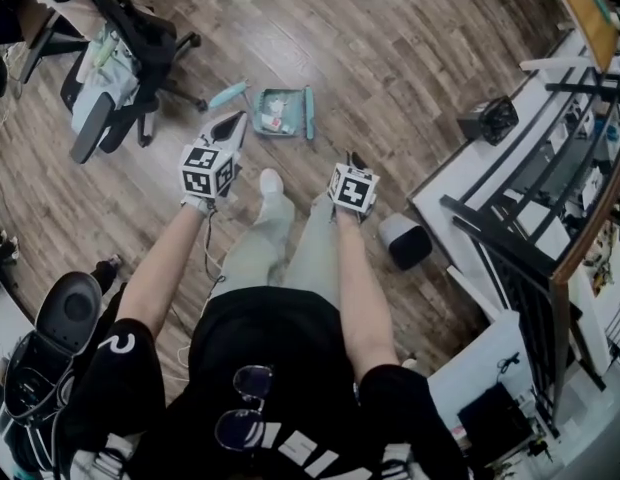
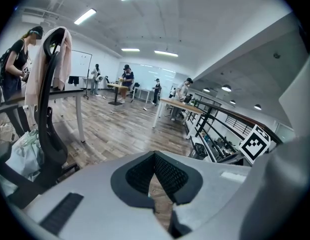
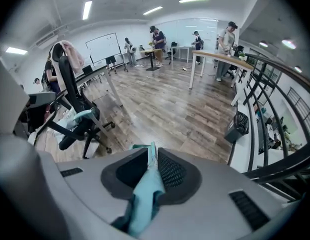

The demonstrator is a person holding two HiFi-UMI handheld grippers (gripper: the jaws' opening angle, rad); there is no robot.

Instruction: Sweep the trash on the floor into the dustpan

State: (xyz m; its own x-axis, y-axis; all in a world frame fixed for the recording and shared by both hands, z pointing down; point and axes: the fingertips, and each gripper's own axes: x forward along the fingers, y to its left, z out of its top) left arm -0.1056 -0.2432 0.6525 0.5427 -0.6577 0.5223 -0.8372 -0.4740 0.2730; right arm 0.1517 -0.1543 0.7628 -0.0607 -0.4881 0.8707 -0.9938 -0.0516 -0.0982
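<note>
**A:** Wood planks are seen across the whole floor point(image 1: 390, 58). What is placed around the dustpan?

**B:** An office chair point(image 1: 120, 58) is parked well to the left of the dustpan point(image 1: 260, 108). The left gripper point(image 2: 155, 159) and the right gripper point(image 3: 152, 156) are held on the near side of it. A teal brush point(image 1: 227, 95) is laid just beside its left wall. The trash point(image 1: 278, 123) is gathered inside the pan, and no loose scraps can be made out around it.

**A:** How are the jaws set?

**B:** The left jaw tips are brought together on nothing, with only a sliver of floor showing behind them. The right jaws are clamped on a thin teal handle point(image 3: 145, 194), which is judged to belong to the dustpan, though the join is not shown.

**A:** What could go wrong?

**B:** The trash could be spilled back out if the dustpan were tipped forward while being lifted. The narrow handle could also be twisted in so thin a grip. And the brush could be knocked away if the left jaws were brought down on it unopened.
</note>
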